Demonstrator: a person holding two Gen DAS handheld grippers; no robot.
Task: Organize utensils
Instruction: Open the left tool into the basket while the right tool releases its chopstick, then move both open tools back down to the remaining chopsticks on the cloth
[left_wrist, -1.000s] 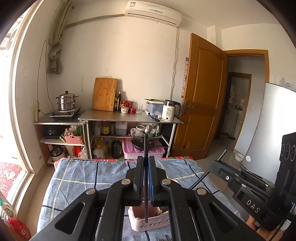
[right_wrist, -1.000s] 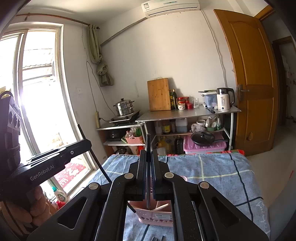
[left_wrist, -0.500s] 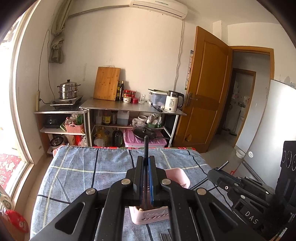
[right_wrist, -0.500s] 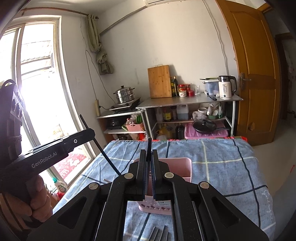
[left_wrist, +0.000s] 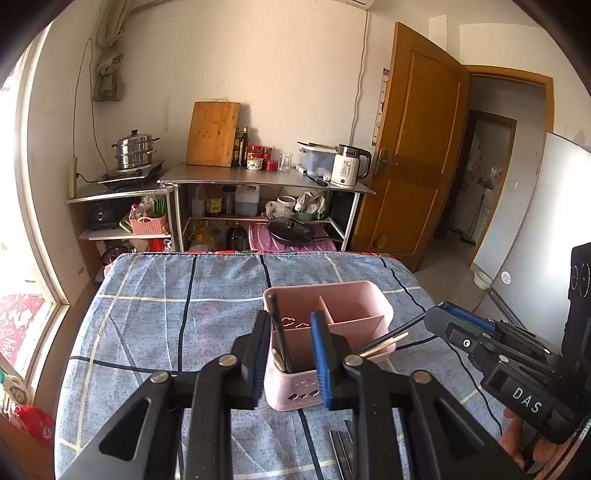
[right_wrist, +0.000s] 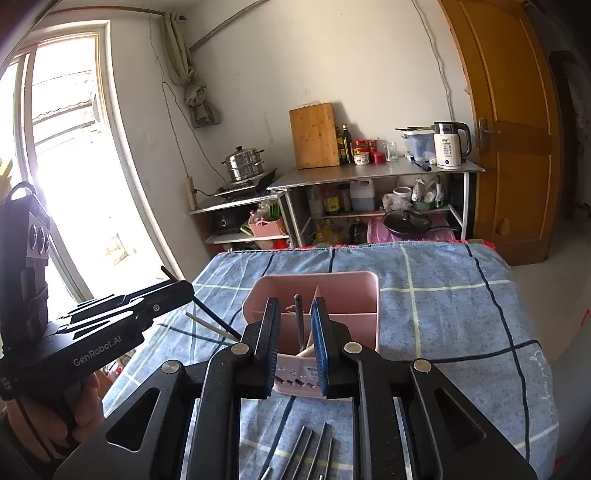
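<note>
A pink divided utensil holder (left_wrist: 354, 310) (right_wrist: 347, 291) stands on the blue checked tablecloth. My left gripper (left_wrist: 293, 332) is open just above its near compartment; a dark utensil (left_wrist: 280, 339) stands there between the fingers, leaning on the left finger. My right gripper (right_wrist: 295, 325) is open over the holder; a dark utensil (right_wrist: 298, 321) stands upright in the compartment between its fingers. Chopsticks (left_wrist: 384, 341) poke out of the holder's side. Several metal utensils (right_wrist: 310, 454) lie on the cloth in front of the holder.
The cloth-covered table (left_wrist: 166, 325) ends at its far edge before a steel shelf unit (left_wrist: 266, 181) with a kettle, cutting board and pans. A window is at the left, a wooden door (left_wrist: 417, 147) at the right.
Both grippers have dropped toward the holder and opened. The dark utensils they held now stand in the holder's compartments.
</note>
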